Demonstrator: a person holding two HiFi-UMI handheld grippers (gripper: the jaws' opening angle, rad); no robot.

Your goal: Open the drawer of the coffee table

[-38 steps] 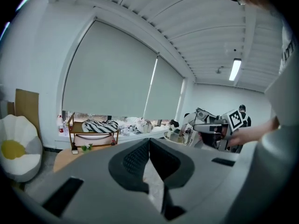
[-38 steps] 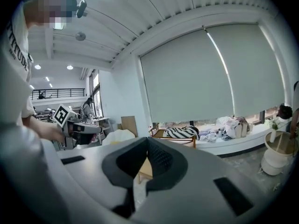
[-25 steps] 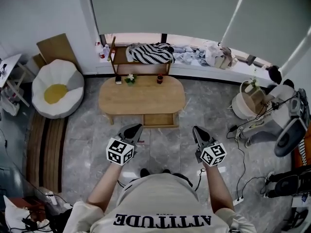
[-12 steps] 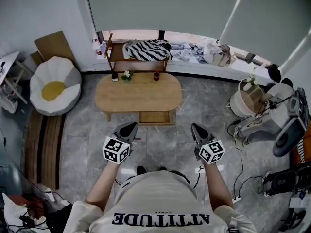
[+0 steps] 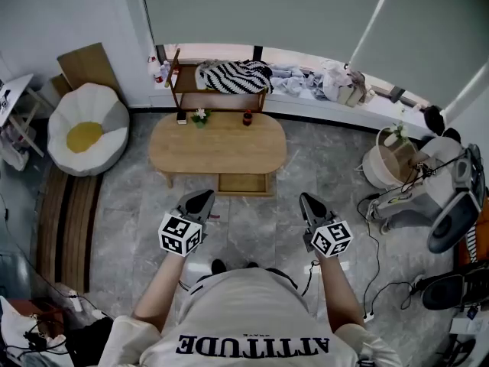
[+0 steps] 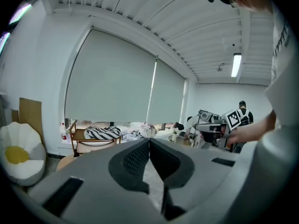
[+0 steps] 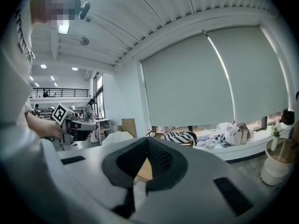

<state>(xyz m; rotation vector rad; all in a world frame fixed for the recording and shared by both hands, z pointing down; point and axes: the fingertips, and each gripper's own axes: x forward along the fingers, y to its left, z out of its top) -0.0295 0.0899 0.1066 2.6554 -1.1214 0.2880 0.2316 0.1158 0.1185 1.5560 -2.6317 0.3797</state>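
Drawer juts from coffee table — left gripper, right gripper clenched, empty.

A soft white seat with a yellow spot, like a fried egg, sits on the grey floor at the left. A flat piece of cardboard leans on the wall behind it. A wooden shelf stands by the window. A black and white striped cloth lies on top of it. Clothes are piled along the window sill. The grey blinds are pulled down. A tiny plant and a small red jar stand just in front of the shelf. At the right is a round white basket, with a grey and white machine near it.
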